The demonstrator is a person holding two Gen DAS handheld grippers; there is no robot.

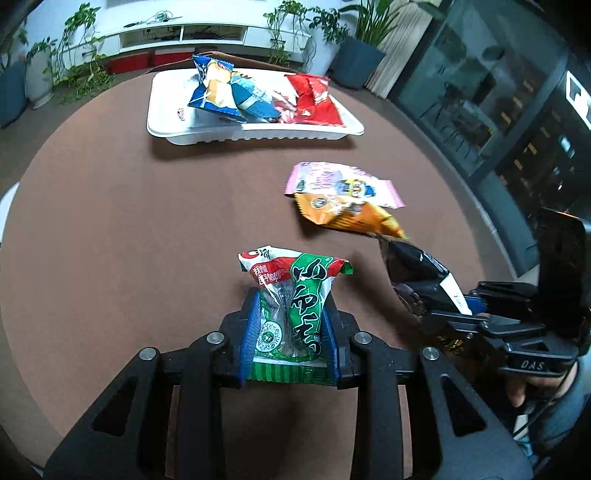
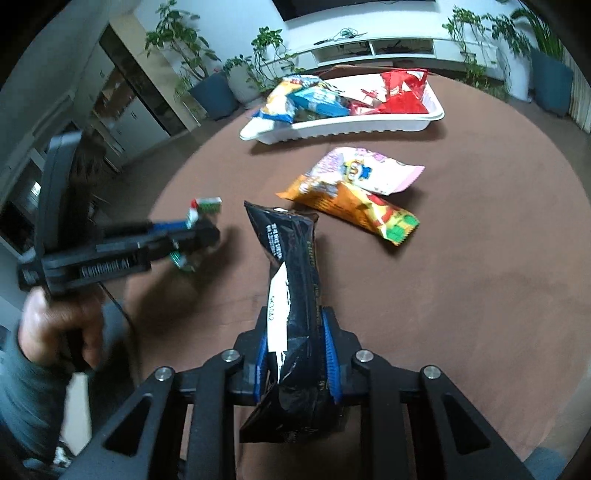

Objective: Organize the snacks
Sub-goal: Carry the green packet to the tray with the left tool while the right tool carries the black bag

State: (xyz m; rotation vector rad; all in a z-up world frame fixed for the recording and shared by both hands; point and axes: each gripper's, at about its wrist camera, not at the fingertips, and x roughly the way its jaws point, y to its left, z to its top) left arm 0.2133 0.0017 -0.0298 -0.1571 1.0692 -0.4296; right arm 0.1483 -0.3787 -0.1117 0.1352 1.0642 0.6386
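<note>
My left gripper (image 1: 290, 325) is shut on a green and red snack packet (image 1: 295, 295) and holds it above the brown round table (image 1: 129, 221). My right gripper (image 2: 295, 350) is shut on a black snack packet (image 2: 291, 280), which also shows in the left wrist view (image 1: 417, 273). A pink packet (image 1: 340, 182) lies partly on an orange packet (image 1: 351, 218) on the table's middle right. A white tray (image 1: 166, 122) at the far side holds blue packets (image 1: 225, 92) and a red packet (image 1: 314, 99).
The left gripper shows at the left of the right wrist view (image 2: 195, 229), close beside the black packet. Potted plants (image 2: 210, 85) and a white low shelf (image 1: 184, 35) stand beyond the table. Glass cabinets (image 1: 498, 110) line the right side.
</note>
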